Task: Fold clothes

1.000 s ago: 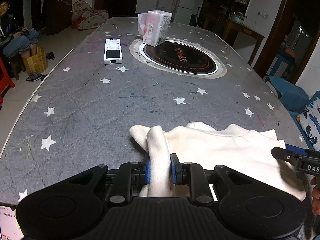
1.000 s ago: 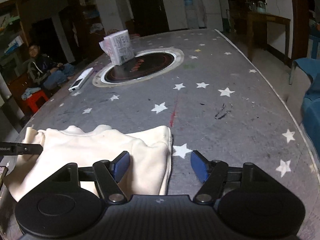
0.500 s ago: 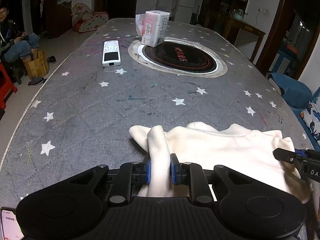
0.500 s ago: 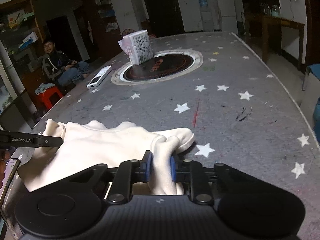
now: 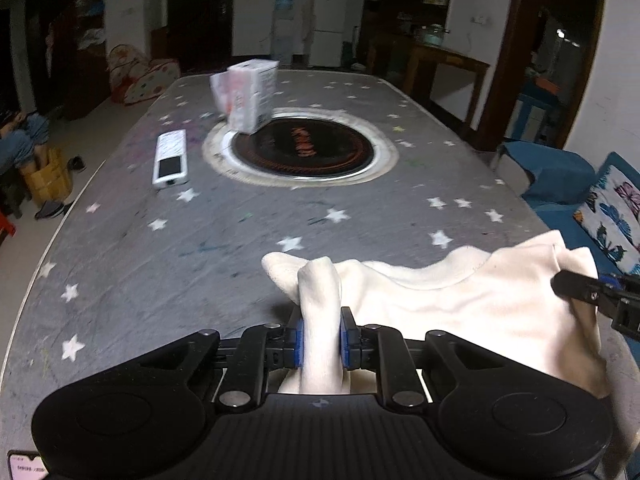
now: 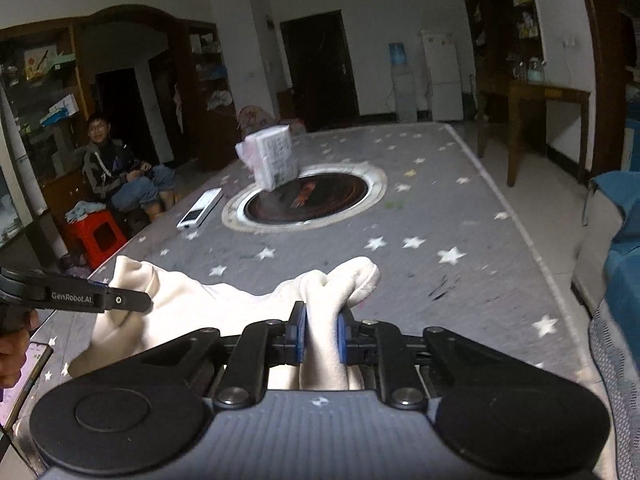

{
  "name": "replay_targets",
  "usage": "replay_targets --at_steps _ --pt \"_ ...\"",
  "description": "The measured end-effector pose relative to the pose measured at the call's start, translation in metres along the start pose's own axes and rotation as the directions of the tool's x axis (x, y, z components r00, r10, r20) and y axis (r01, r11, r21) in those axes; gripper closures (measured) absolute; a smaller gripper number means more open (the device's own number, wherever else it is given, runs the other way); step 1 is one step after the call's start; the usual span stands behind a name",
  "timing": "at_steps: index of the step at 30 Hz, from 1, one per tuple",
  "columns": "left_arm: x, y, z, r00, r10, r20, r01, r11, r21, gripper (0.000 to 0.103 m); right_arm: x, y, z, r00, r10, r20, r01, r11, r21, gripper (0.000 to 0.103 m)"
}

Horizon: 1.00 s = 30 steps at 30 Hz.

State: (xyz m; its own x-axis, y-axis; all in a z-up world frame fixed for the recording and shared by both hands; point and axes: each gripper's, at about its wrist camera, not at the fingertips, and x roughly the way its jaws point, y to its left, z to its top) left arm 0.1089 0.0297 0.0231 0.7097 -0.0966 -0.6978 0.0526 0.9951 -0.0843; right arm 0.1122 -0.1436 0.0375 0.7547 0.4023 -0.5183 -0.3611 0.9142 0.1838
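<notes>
A cream garment [image 5: 460, 304] lies bunched at the near edge of the grey star-patterned table [image 5: 160, 260]. In the left wrist view my left gripper [image 5: 320, 340] is shut on the garment's left corner, a thick fold squeezed between its blue pads. The right gripper's finger [image 5: 580, 290] shows at the cloth's right end. In the right wrist view my right gripper [image 6: 320, 340] is shut on the right corner of the garment [image 6: 224, 308]. The left gripper [image 6: 120, 300] shows holding the far left end. The cloth hangs stretched between the two, lifted off the table.
A white remote [image 5: 171, 159], a white box [image 5: 250, 96] and a round black inset hob [image 5: 302, 148] sit further back on the table. A phone [image 5: 24, 468] lies at the near left corner. A person [image 6: 116, 172] sits by a red stool [image 6: 96, 236]; a blue sofa [image 5: 552, 172] stands on the right.
My right gripper went from open over the garment's right corner to shut on it. Both grippers then rose, lifting the cloth's two corners off the table.
</notes>
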Motion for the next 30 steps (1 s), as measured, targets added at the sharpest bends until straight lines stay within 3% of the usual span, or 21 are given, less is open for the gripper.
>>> replay_targets --at_steps 15,30 --pt "0.027 -0.079 0.03 0.995 -0.097 -0.016 0.098 0.99 0.105 0.085 -0.034 -0.067 0.006 0.987 -0.15 0.048 0.148 0.987 0.057 0.09" --pt "0.064 -0.112 0.038 0.991 -0.117 -0.066 0.124 0.985 0.122 0.085 -0.012 -0.118 0.004 0.974 -0.228 -0.009 0.228 0.97 0.09 0.089"
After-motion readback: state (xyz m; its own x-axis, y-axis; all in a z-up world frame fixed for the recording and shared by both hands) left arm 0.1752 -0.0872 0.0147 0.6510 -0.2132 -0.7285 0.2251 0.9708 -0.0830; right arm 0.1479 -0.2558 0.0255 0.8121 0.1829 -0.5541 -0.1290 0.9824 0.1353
